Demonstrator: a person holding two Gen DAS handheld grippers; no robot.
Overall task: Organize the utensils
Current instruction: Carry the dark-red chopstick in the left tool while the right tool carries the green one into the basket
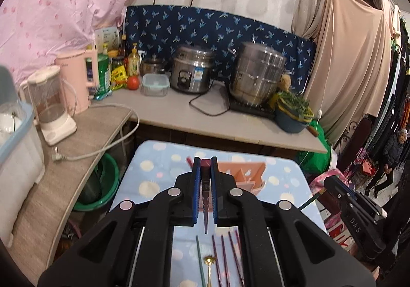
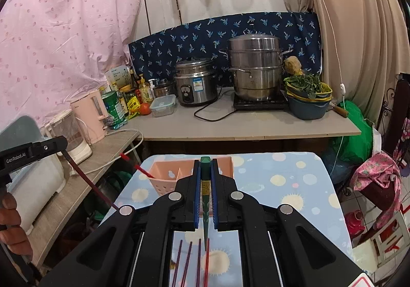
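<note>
While the left gripper (image 1: 205, 171) clamps a dark red chopstick (image 1: 205, 199), the right gripper (image 2: 205, 171) pinches a green chopstick (image 2: 205, 192) near the pink utensil holder (image 2: 164, 174); more chopsticks (image 2: 189, 264) lie nearer.

Left gripper (image 1: 205, 164) raised above the table, pointing forward, jaws drawn in close on a dark red chopstick (image 1: 205, 185). Right gripper (image 2: 205, 164) likewise raised and level, jaws pinched on a green chopstick (image 2: 205, 190). Bare hand (image 2: 10, 223) wrapped around the left gripper's handle.
</note>
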